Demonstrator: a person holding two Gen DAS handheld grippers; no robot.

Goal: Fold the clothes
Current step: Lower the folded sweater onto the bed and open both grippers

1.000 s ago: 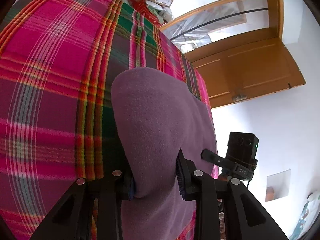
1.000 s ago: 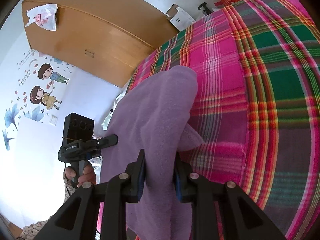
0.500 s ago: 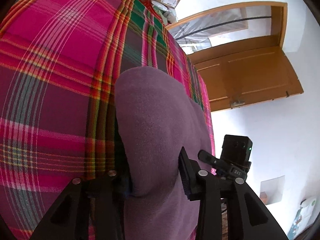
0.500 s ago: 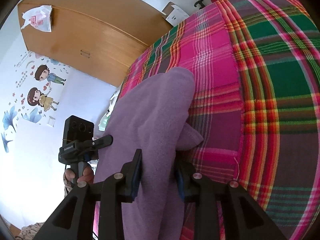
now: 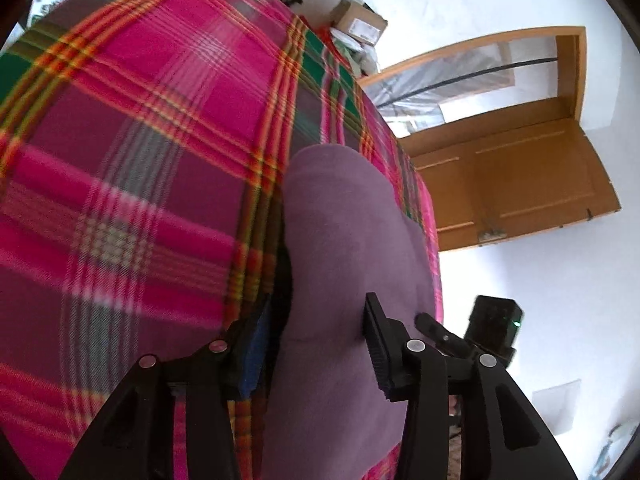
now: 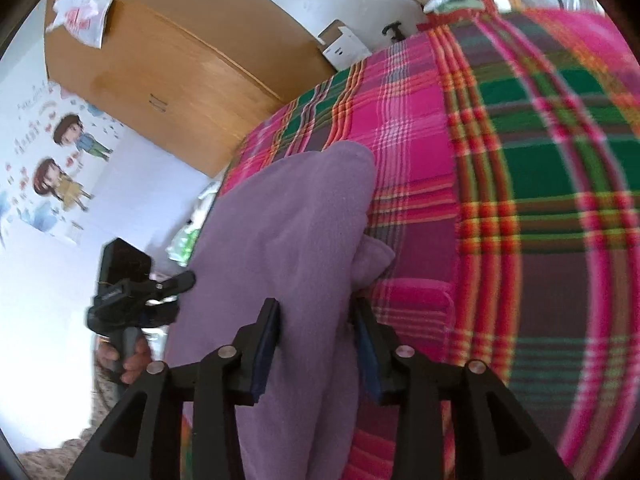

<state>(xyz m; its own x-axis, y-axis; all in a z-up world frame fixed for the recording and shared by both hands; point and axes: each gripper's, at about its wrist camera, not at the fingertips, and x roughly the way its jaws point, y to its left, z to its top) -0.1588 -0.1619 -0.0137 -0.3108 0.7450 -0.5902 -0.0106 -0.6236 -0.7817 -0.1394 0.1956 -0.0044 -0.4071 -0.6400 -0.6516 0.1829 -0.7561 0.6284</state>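
Note:
A purple fleece garment (image 5: 352,240) lies folded on a pink, green and maroon plaid bedspread (image 5: 140,160). My left gripper (image 5: 316,344) straddles its near edge, open, with a dark gap between the left pad (image 5: 256,344) and the cloth. In the right wrist view the same garment (image 6: 288,220) runs away over the bedspread (image 6: 520,200). My right gripper (image 6: 316,344) is open around its bunched edge, pads barely touching. A small fold pokes out to the right (image 6: 376,256). Each view shows the other gripper's black body (image 5: 492,328) (image 6: 124,284), the latter held by a hand (image 6: 132,360).
An orange wooden door (image 5: 512,184) stands open past the bed's far side. A wooden wardrobe (image 6: 160,80) with a plastic bag (image 6: 80,16) on top is at the bed's other end. Cardboard boxes (image 5: 360,24) (image 6: 344,46) sit beyond the head of the bed.
Both grippers' jaws have widened a little around the purple garment, and a gap has appeared at the left gripper's left pad. Both cameras have tilted up slightly, so more of the bedspread shows.

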